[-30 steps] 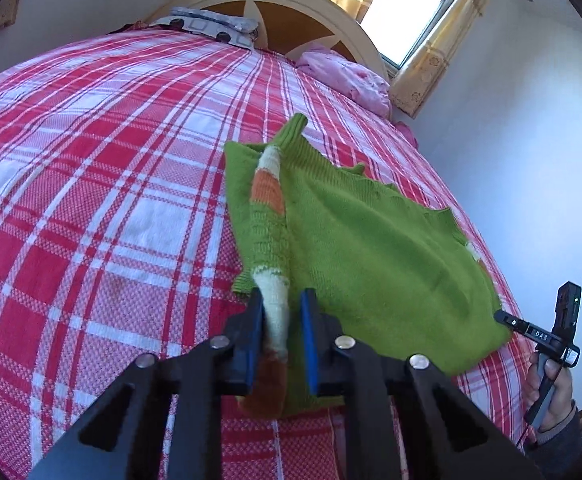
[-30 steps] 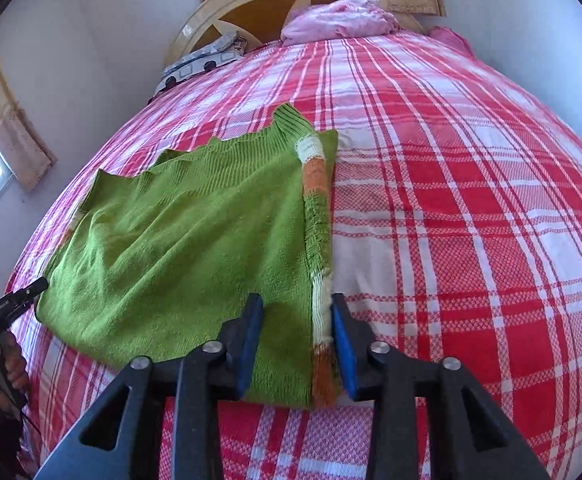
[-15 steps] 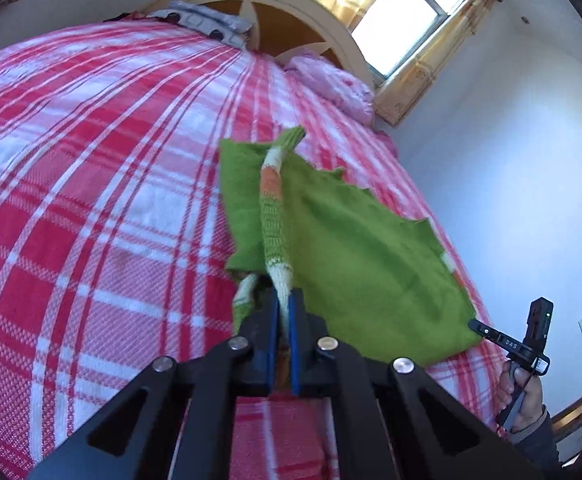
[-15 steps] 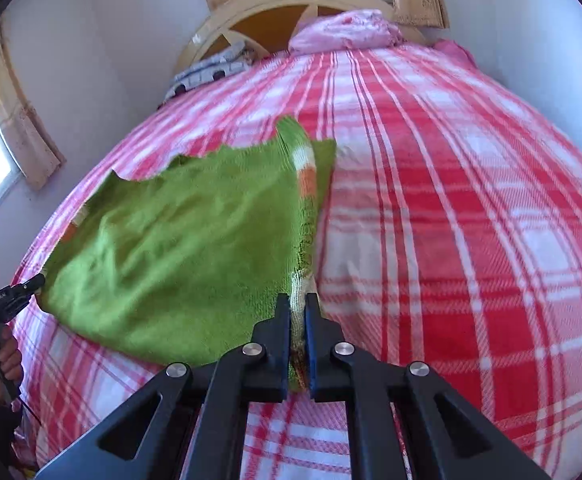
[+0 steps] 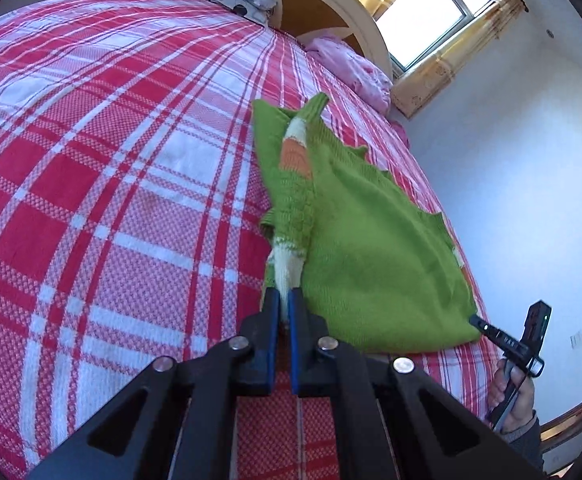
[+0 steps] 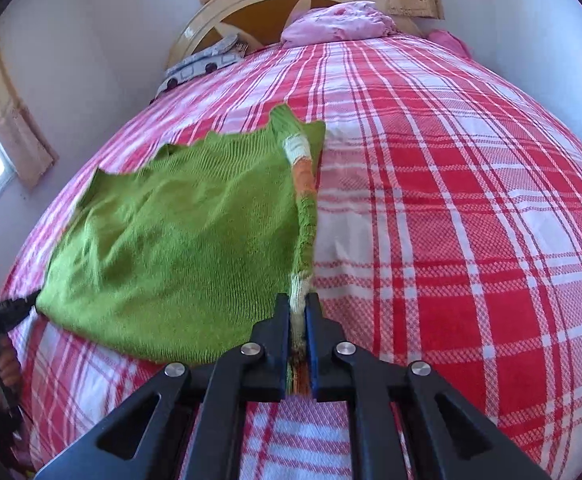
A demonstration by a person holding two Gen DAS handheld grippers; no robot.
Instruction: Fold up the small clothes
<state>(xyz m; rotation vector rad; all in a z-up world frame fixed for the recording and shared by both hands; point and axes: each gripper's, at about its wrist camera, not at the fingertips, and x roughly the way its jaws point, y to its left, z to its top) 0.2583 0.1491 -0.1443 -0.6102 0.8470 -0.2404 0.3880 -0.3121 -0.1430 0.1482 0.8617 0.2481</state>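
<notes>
— Red-and-white plaid bedspread (image 5: 91, 160) covers the whole bed, up to a curved wooden headboard (image 6: 251, 4) with a pink pillow (image 6: 339, 24) against it and a bright window (image 5: 439, 12) behind.

— And the garment?

— Green knit sweater (image 5: 371, 260) lies spread on the bedspread, mostly flat. Its striped sleeve (image 5: 295, 160), banded green, white and orange, is laid lengthwise along one side edge of the body.

— What does the left gripper (image 5: 285, 300) do?

— Its blue-lined jaws are pressed together on the white band near the sleeve's end, with the knit pinched between them.

— Right gripper (image 6: 299, 304)?

— Same picture from its own camera: jaws squeezed onto the white part of the sleeve, orange and green threads showing below. In each view the other gripper sits at the sweater's far lower corner, its tip touching the knit; from there I cannot tell how its jaws stand.
</notes>
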